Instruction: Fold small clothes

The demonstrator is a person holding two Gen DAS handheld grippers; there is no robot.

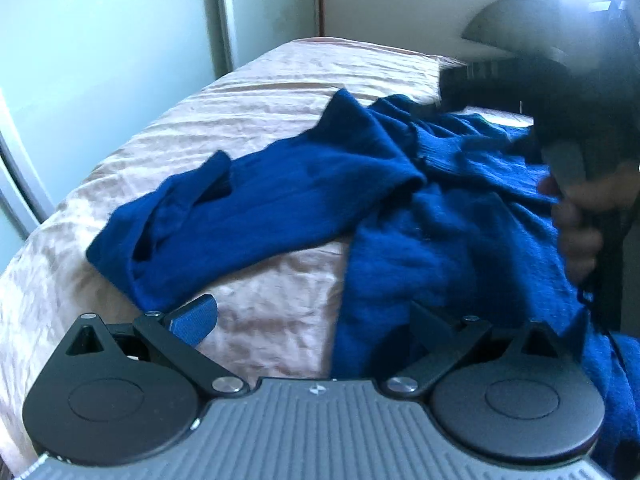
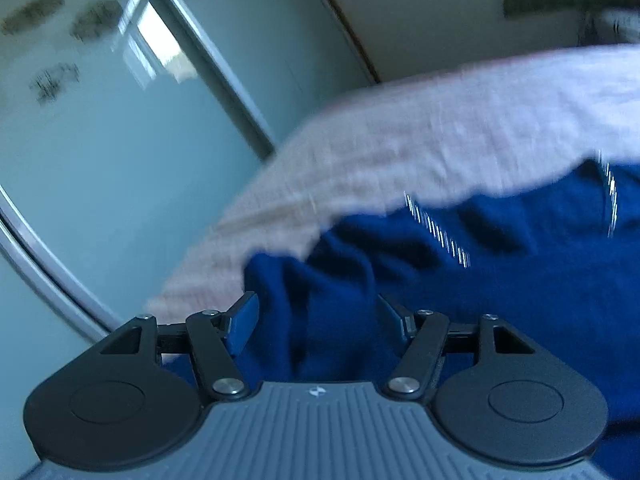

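Observation:
A blue knit sweater (image 1: pixel 288 196) lies crumpled on a bed with a pale pink sheet (image 1: pixel 248 92); one sleeve stretches out to the left. My left gripper (image 1: pixel 312 316) is open just above the sheet, its right finger over the sweater's hem, holding nothing. The right gripper's dark body (image 1: pixel 560 100) shows at the far right of the left wrist view, held by a hand (image 1: pixel 576 216) over the sweater. In the blurred right wrist view my right gripper (image 2: pixel 320 320) is open, its fingers on either side of a fold of the sweater (image 2: pixel 460 272).
Pale green sliding wardrobe doors (image 1: pixel 100 60) stand left of the bed. A cream wall with a dark lampshade (image 1: pixel 504 20) is behind the bed. The bed's left edge (image 1: pixel 32 256) drops away near the wardrobe.

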